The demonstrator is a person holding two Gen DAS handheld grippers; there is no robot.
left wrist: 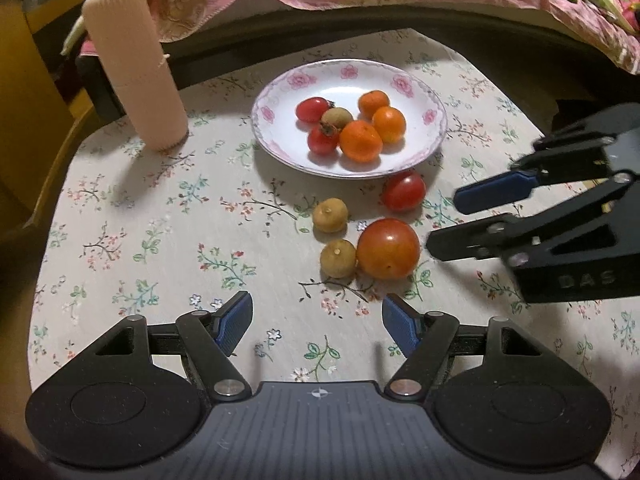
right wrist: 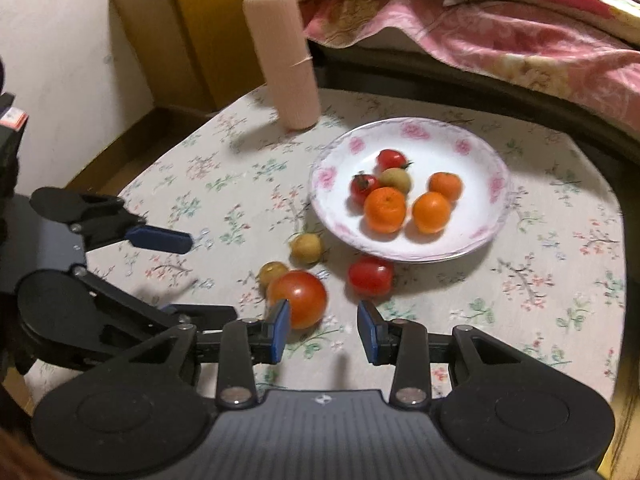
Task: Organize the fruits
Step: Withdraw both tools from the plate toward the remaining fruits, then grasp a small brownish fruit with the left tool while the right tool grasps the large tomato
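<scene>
So six fruits sit on the plate, four wait just beside it, and both the left gripper and right gripper hang spread, empty.

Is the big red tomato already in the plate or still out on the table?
Still out. The big tomato sits on the flowered tablecloth, beside two small brownish fruits, on the near side of the plate.

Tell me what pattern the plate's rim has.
Pink roses on white around the plate rim, clearest in the left wrist view.
</scene>
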